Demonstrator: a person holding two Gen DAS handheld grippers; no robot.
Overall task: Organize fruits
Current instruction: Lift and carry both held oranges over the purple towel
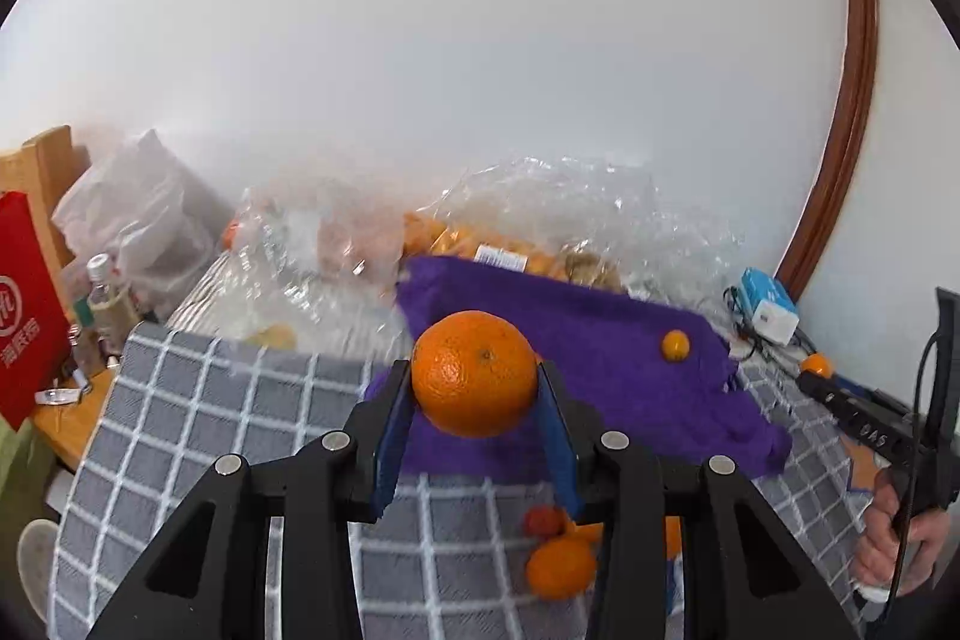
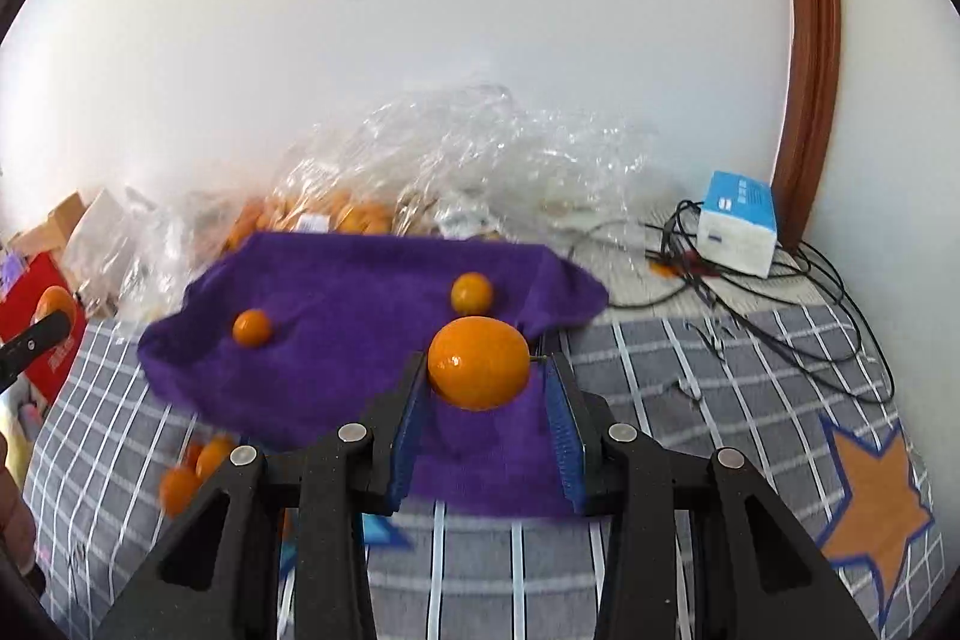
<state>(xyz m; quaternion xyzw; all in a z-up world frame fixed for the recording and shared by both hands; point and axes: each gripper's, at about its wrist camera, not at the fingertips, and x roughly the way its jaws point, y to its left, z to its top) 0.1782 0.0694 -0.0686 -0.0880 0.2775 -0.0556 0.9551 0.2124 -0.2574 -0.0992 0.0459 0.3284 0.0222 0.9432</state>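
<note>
In the left wrist view my left gripper (image 1: 474, 370) is shut on a large orange (image 1: 474, 340), held above the purple towel (image 1: 600, 334). One small orange (image 1: 676, 345) lies on that towel. In the right wrist view my right gripper (image 2: 487, 364) is shut on a smaller orange (image 2: 479, 346) over the purple towel (image 2: 336, 340). Two small oranges (image 2: 252, 327) (image 2: 471, 293) rest on it. Loose small fruits (image 2: 180, 487) (image 1: 561, 568) lie on the grey checked cloth (image 1: 198, 418) in front of the towel.
Crumpled clear plastic bags (image 2: 468, 160) holding more fruit stand behind the towel against the white wall. A blue and white box (image 2: 738, 226) with black cables sits at the back right. A red bag (image 1: 24, 310) and bottles (image 1: 105, 298) are at the left.
</note>
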